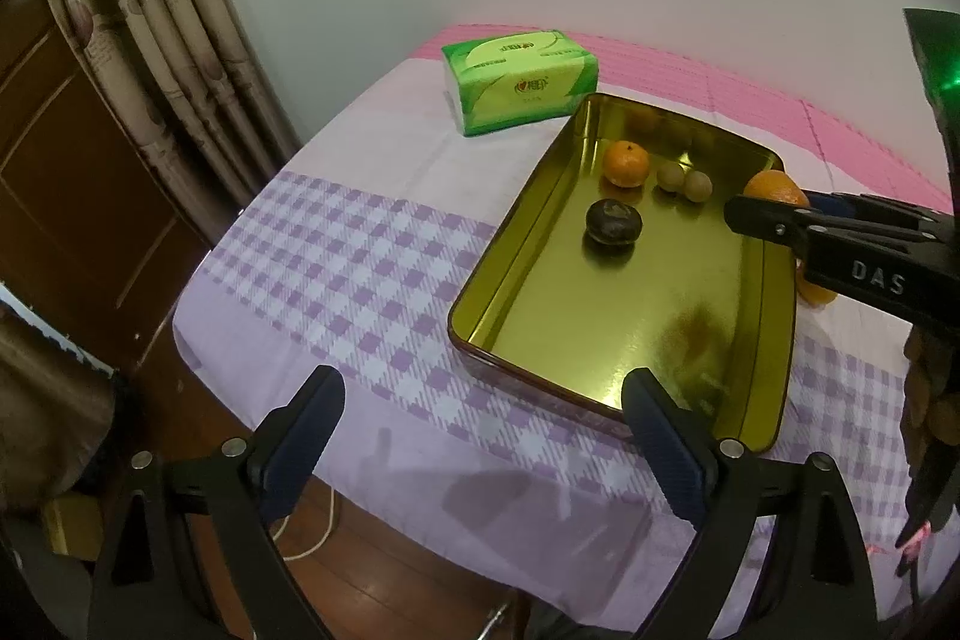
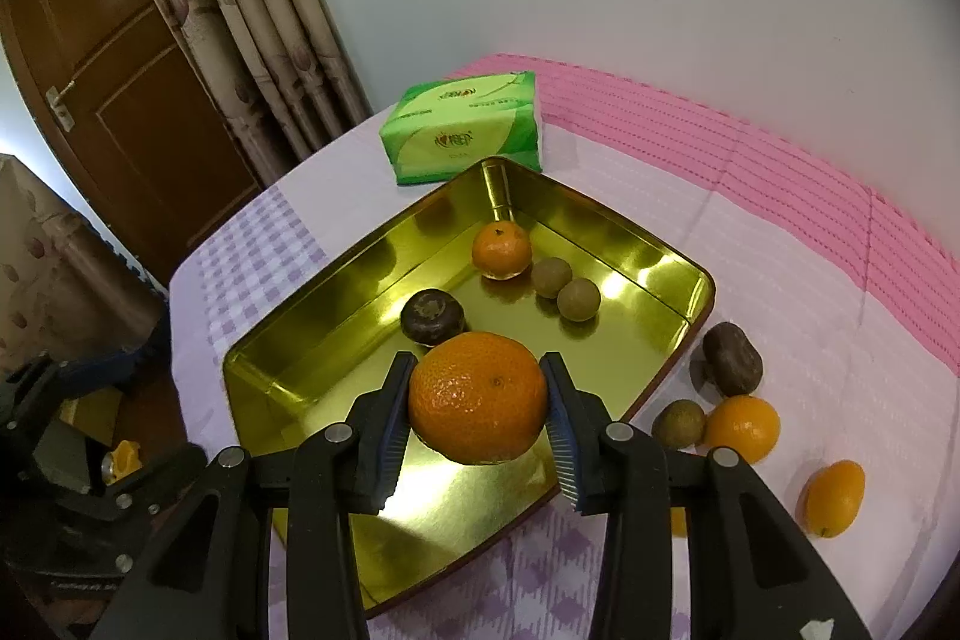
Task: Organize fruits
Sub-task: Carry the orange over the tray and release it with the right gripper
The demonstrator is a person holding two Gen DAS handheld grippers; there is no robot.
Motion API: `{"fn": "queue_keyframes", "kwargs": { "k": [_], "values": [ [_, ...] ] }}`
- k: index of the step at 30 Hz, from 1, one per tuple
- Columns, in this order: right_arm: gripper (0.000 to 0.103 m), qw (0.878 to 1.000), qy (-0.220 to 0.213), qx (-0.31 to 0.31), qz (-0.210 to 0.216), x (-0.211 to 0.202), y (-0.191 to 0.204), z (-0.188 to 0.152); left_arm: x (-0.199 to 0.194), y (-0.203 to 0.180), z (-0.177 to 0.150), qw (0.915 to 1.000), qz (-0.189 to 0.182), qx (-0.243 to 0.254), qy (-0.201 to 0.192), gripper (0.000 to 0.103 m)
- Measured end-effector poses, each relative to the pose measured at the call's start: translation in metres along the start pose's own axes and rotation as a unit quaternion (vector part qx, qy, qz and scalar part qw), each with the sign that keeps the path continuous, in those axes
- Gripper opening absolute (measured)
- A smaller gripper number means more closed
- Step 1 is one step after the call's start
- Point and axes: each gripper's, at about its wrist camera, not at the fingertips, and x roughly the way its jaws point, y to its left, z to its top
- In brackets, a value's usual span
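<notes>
Four oranges [image 2: 478, 396]. Two dark brown fruits [image 2: 431, 316]. Three small round tan fruits [image 2: 551, 276]. One gold tray [image 2: 288, 370]. One green tissue pack [image 2: 462, 133]. Two grippers [image 2: 477, 421].

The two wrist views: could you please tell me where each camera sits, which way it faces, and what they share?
Left wrist: on the left hand-held gripper, looking down past its open, empty fingers at the tin's near corner; the right hand-held gripper enters from the right.
Right wrist: on the right hand-held gripper, looking down over the tin, fingers shut on an orange.
Shared: tin, its fruit, tissue pack, curtain, held orange.
</notes>
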Motion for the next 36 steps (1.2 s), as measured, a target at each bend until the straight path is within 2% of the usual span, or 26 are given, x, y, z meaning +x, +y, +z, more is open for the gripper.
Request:
{"fn": "queue_keyframes", "kwargs": {
  "k": [14, 23, 36],
  "values": [
    [0.038, 0.999, 0.025, 0.020, -0.017, 0.032, -0.012, 0.008, -0.006, -0.005, 0.001, 0.9998, 0.008, 0.001, -0.019, 0.097],
    [0.039, 0.999, 0.037, 0.022, -0.020, 0.051, -0.006, 0.016, 0.000, -0.004, 0.002, 1.0000, 0.003, -0.001, 0.000, 0.097],
    [0.040, 0.999, 0.036, 0.033, -0.023, 0.059, -0.004, 0.023, 0.003, -0.005, 0.001, 1.0000, 0.002, 0.003, 0.006, 0.097]
  ]
}}
